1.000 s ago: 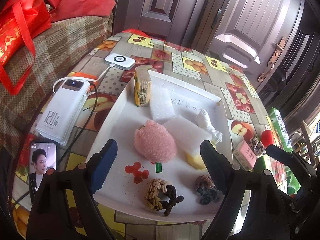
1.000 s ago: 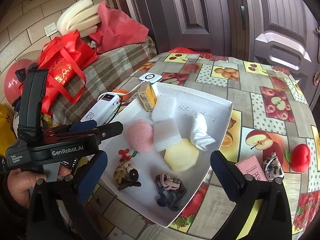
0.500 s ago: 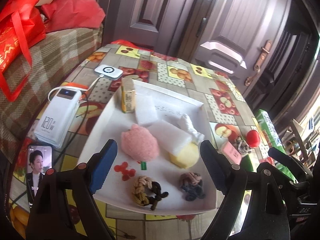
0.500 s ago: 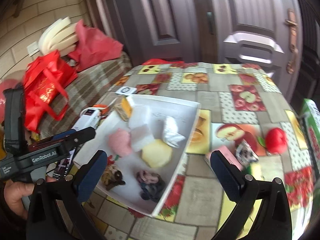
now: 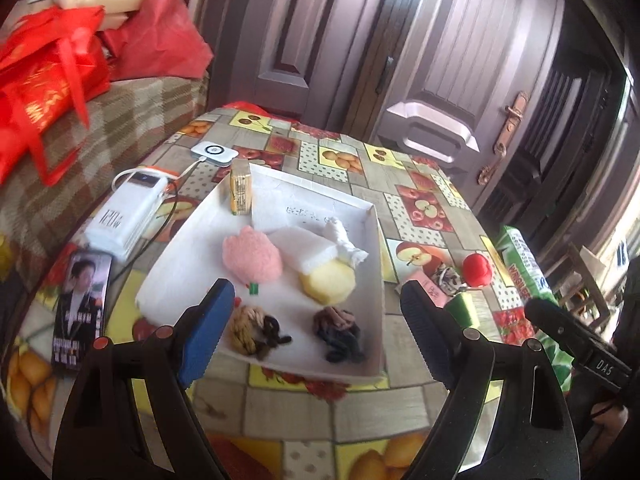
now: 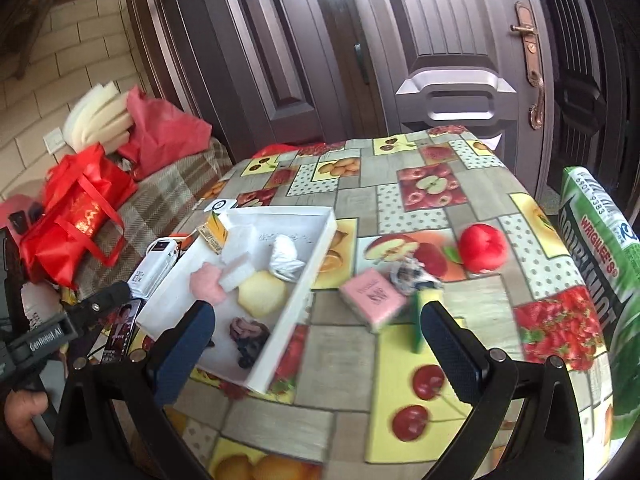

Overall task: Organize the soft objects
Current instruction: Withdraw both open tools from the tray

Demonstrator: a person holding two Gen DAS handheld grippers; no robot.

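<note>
Since 1 second ago the right gripper (image 6: 316, 344) has swung from the white tray (image 6: 288, 332) toward the pink sponge (image 6: 374, 298) at frame centre. Both it and the left gripper (image 5: 316, 328) are spread, empty; that sponge looks next.

"WRIGLEY'S" on green pack (image 6: 596, 248) (6901 9383)

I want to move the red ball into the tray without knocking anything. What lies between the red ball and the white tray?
In the right wrist view, a pink packet and a crumpled dark-and-white thing lie between the red ball and the white tray.
</note>
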